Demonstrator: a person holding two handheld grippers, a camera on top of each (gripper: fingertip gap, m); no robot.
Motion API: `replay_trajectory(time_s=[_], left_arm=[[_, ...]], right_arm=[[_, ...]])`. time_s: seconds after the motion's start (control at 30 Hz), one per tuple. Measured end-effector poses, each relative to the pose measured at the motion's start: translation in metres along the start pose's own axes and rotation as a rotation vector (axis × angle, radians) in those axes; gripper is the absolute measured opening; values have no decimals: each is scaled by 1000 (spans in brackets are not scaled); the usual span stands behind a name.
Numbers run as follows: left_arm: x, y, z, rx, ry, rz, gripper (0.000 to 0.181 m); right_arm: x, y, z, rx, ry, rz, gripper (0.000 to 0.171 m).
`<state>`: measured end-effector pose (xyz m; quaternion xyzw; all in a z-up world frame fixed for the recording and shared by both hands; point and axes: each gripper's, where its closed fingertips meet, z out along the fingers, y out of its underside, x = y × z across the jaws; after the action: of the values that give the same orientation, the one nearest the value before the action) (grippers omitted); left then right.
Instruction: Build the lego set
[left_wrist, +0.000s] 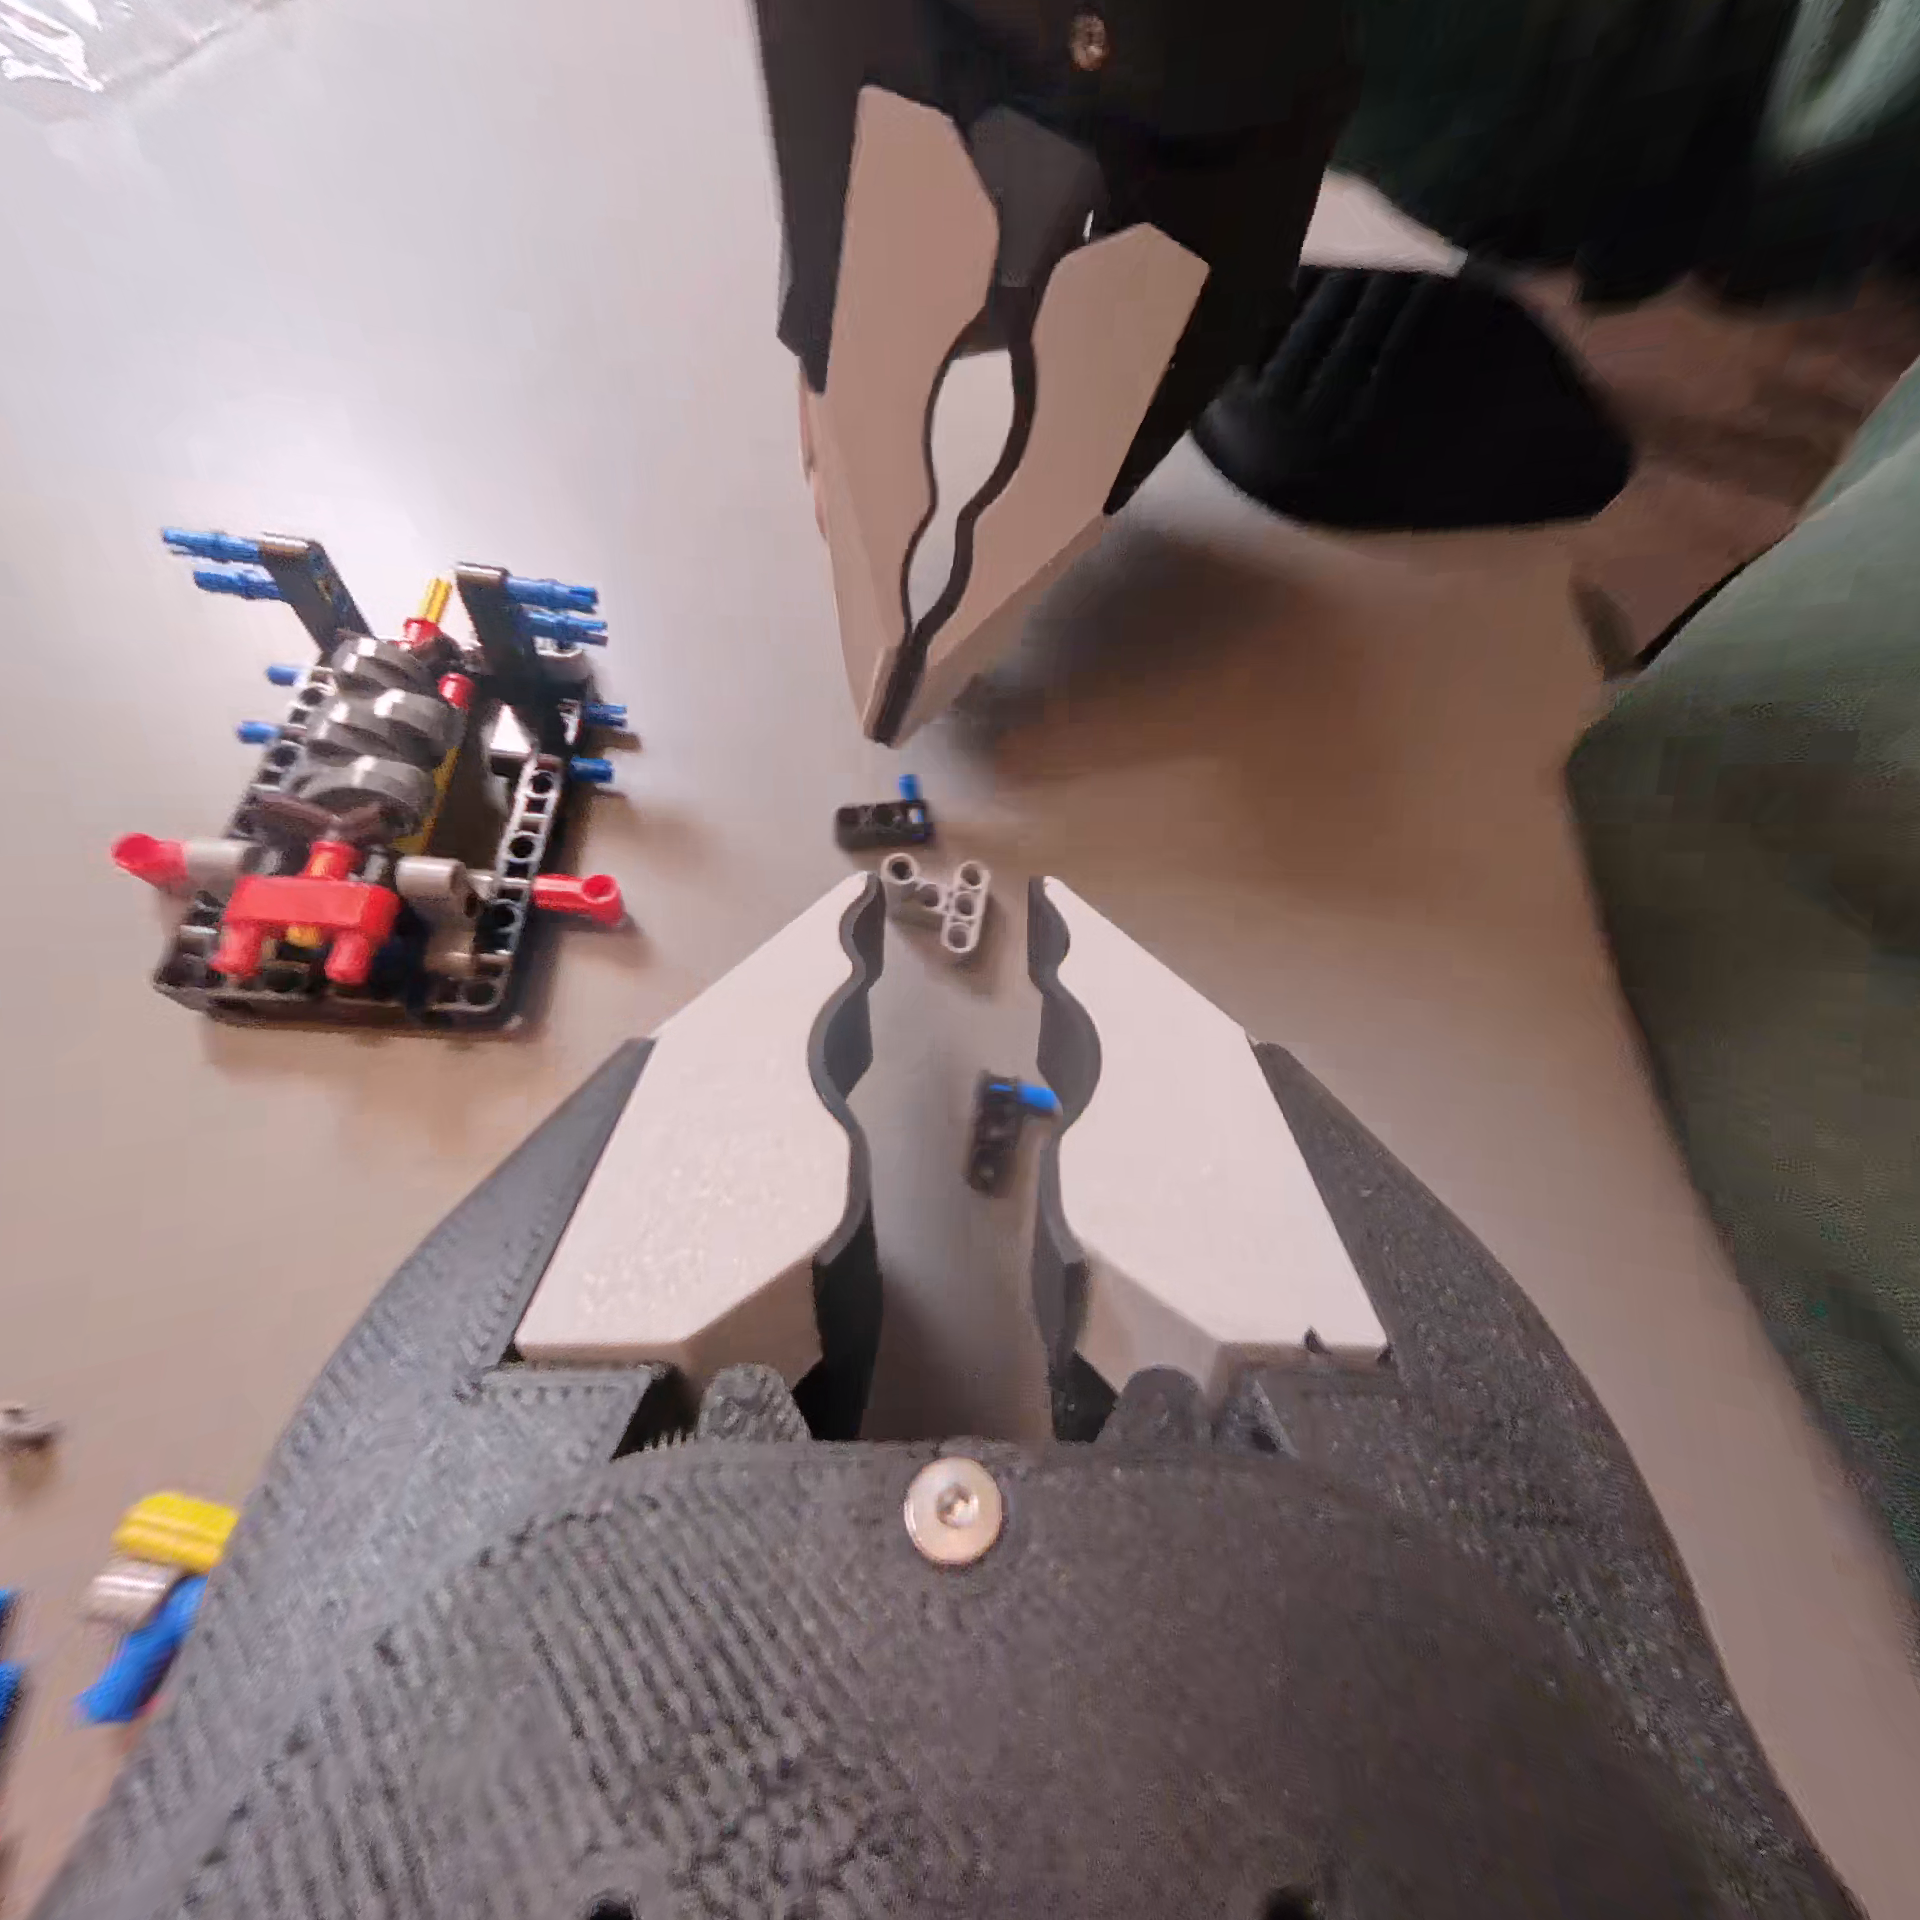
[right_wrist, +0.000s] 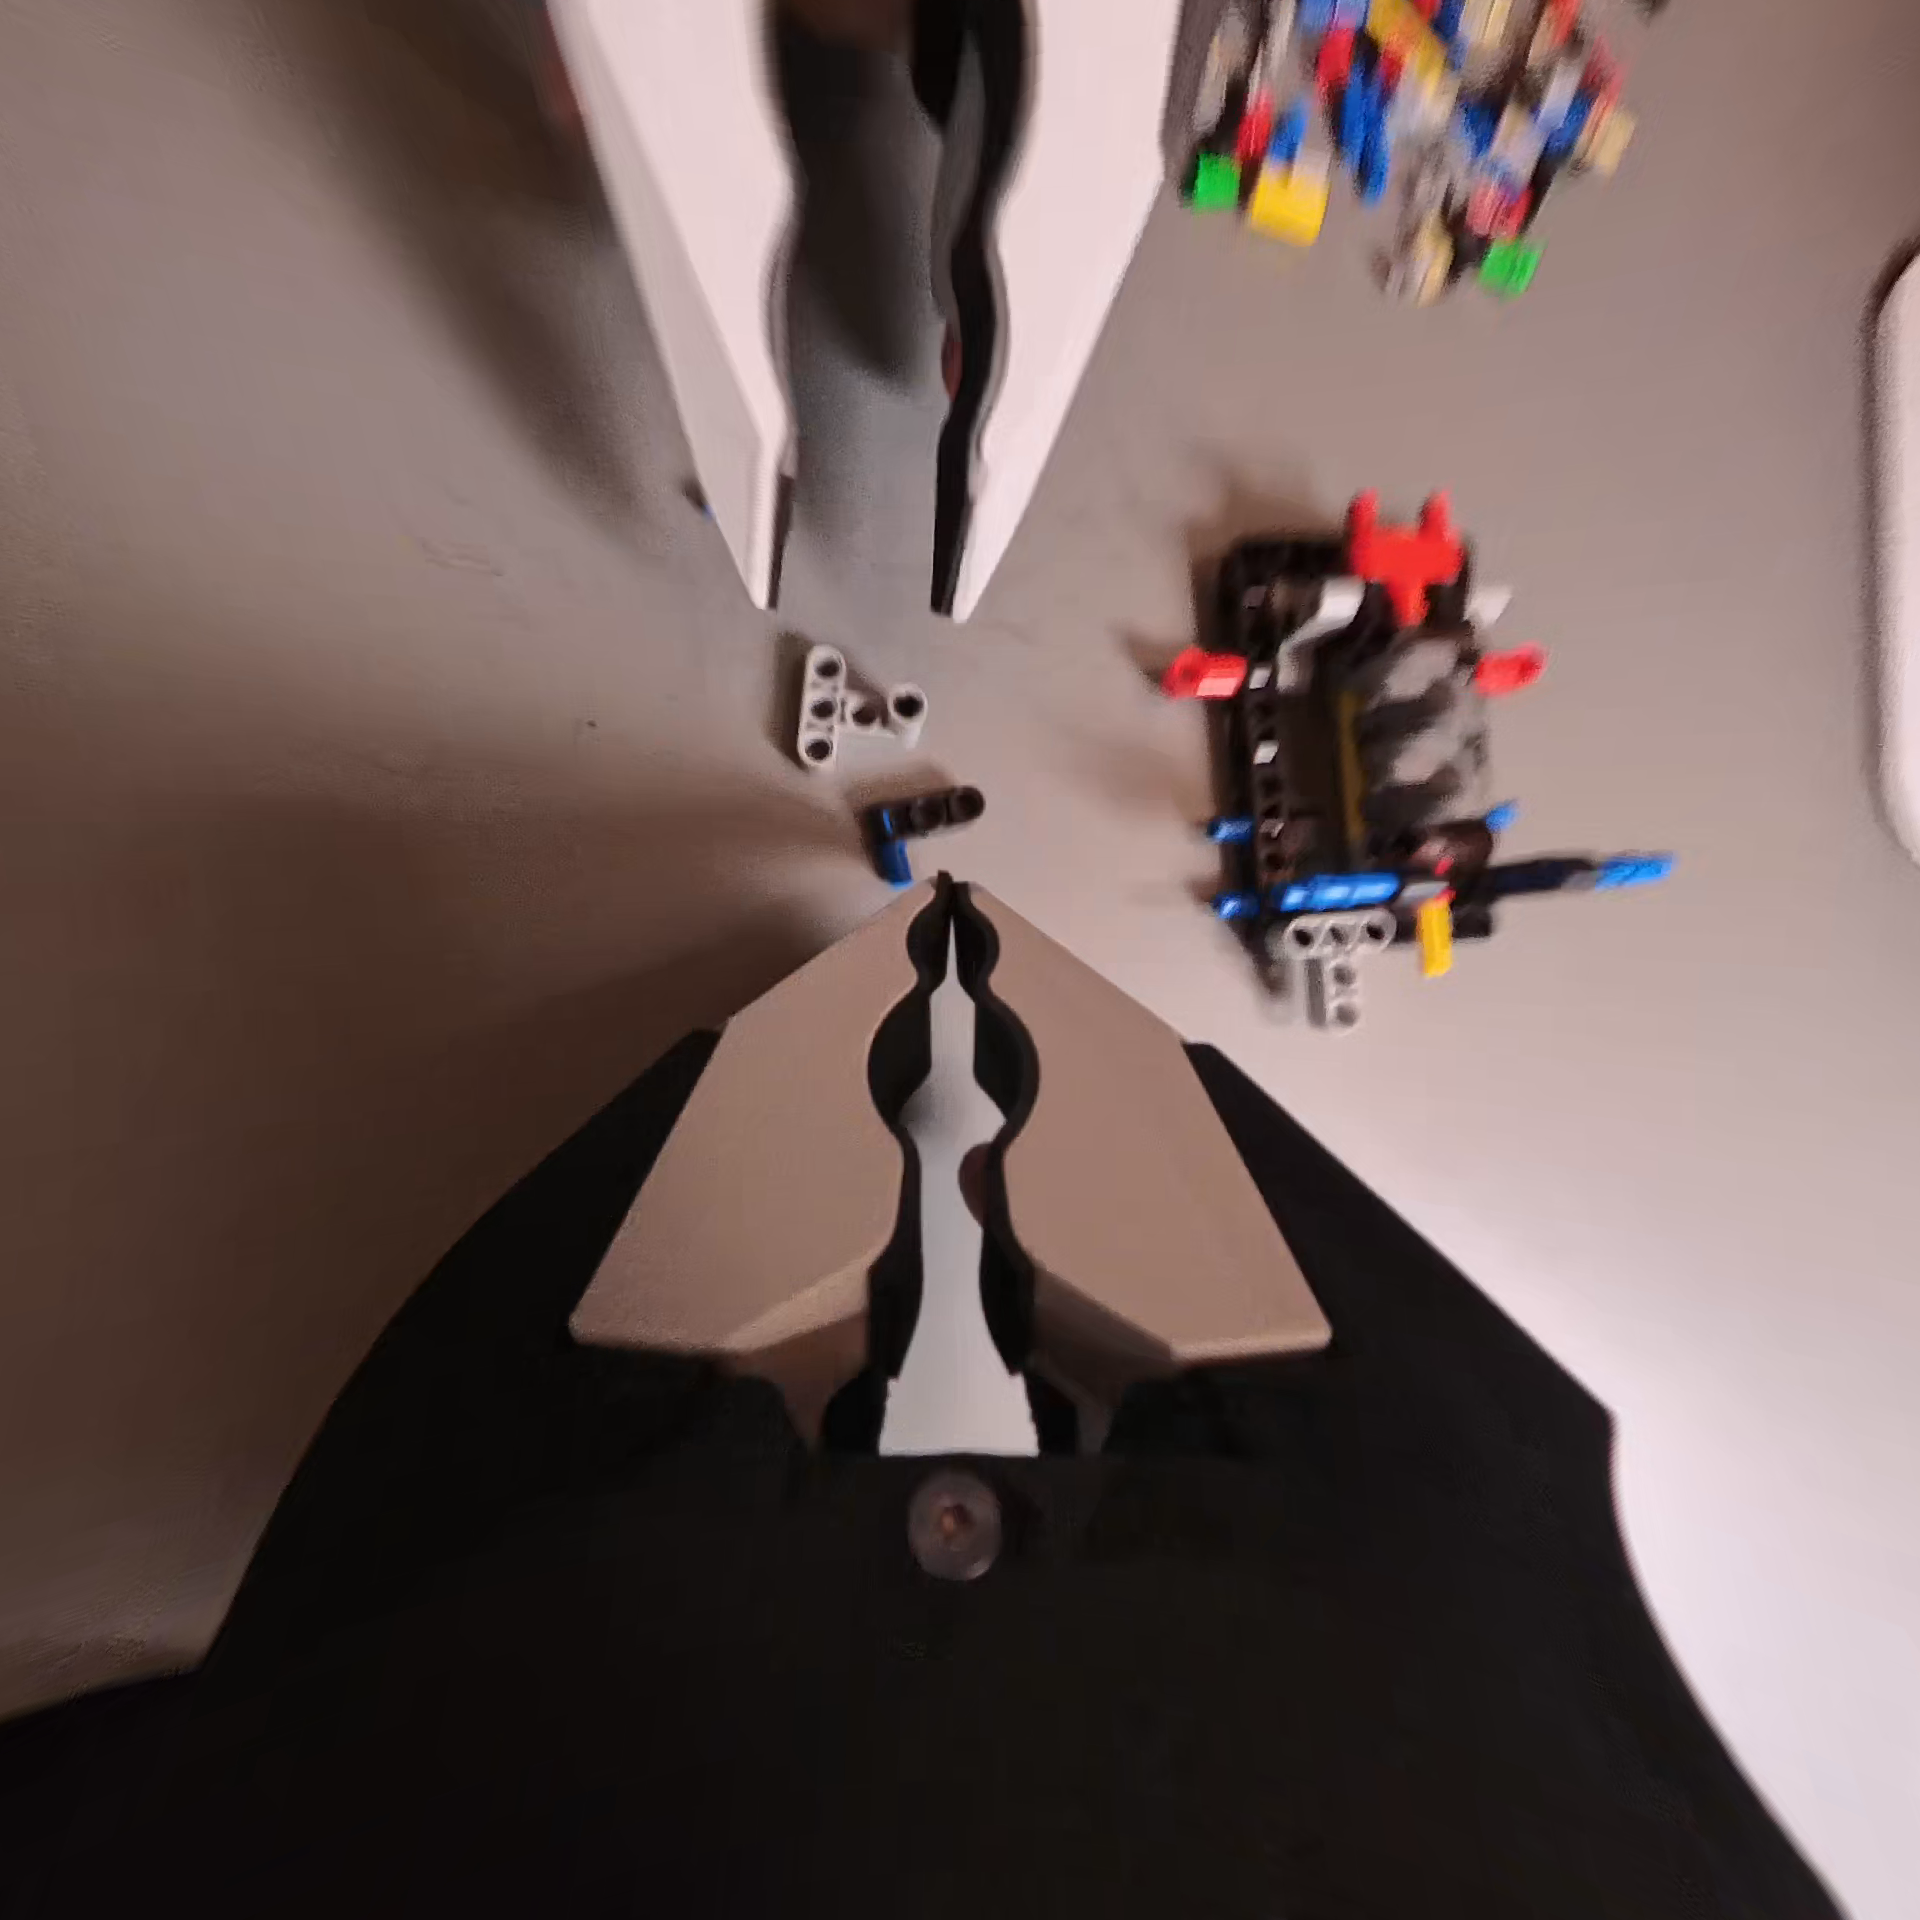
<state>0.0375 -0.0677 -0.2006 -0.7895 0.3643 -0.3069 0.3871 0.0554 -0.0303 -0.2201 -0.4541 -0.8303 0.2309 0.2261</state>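
While left gripper (left_wrist: 951, 883) fingers spread, empty (grey T-piece (left_wrist: 940, 902) between tips), right gripper (right_wrist: 948, 883) fingers pressed together.

Loose brick pile (right_wrist: 1403, 135): cut by top edge of right wrist view, motion-blurred; single parts not distinguishable.
Left gripper (right_wrist: 862, 613) in right wrist view: smeared, upper body cut by top edge.
White object (right_wrist: 1896, 561): cut by right edge, kind not determinable.
Coloured pieces (left_wrist: 145, 1600): blurred, cut by left edge, partly behind gripper body.
Clear plastic (left_wrist: 94, 42): only corner in frame.
Green fabric (left_wrist: 1766, 935): blurred, runs off right edge.
Engine assembly (right_wrist: 1371, 748): blurred, fine detail unreadable.
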Motion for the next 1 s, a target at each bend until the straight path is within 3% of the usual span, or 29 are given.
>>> replay_trajectory(time_s=[0.1, 0.17, 0.27, 0.33, 0.43, 0.53, 0.63, 0.73, 0.8, 0.9, 1.0], left_arm=[[2, -4, -6, 67, 47, -110, 24], [-5, -2, -6, 57, 24, -125, 24], [-9, -1, -6, 43, 9, -112, 24], [-8, 0, -7, 38, -1, -100, 24], [-9, 1, -9, 37, -27, -67, 24], [-7, -2, -14, 58, -31, -34, 24], [-1, -12, -20, 124, -27, 20, 27], [12, -39, -27, 285, 7, 65, 34], [26, -63, -36, 419, 34, 93, 33], [37, -87, -48, 534, -12, 154, 32], [46, -95, -51, 559, -57, 225, 32]], right_arm=[[-3, -21, -17, 173, 34, -33, 0], [-1, -15, -17, 135, 60, -7, 0], [-5, -14, -8, 85, 46, -4, 26], [-9, -12, 1, 28, 14, -6, 32], [-5, -2, 14, -83, -30, 95, 22], [-9, -6, 15, -51, -100, 263, 9], [-13, -27, -10, 211, -133, 349, 9], [-22, -84, -62, 764, -268, 555, 8], [-19, -103, -89, 1037, -297, 666, 6], [-22, -112, -97, 1189, -351, 743, 5], [-23, -118, -97, 1214, -357, 747, 5]])
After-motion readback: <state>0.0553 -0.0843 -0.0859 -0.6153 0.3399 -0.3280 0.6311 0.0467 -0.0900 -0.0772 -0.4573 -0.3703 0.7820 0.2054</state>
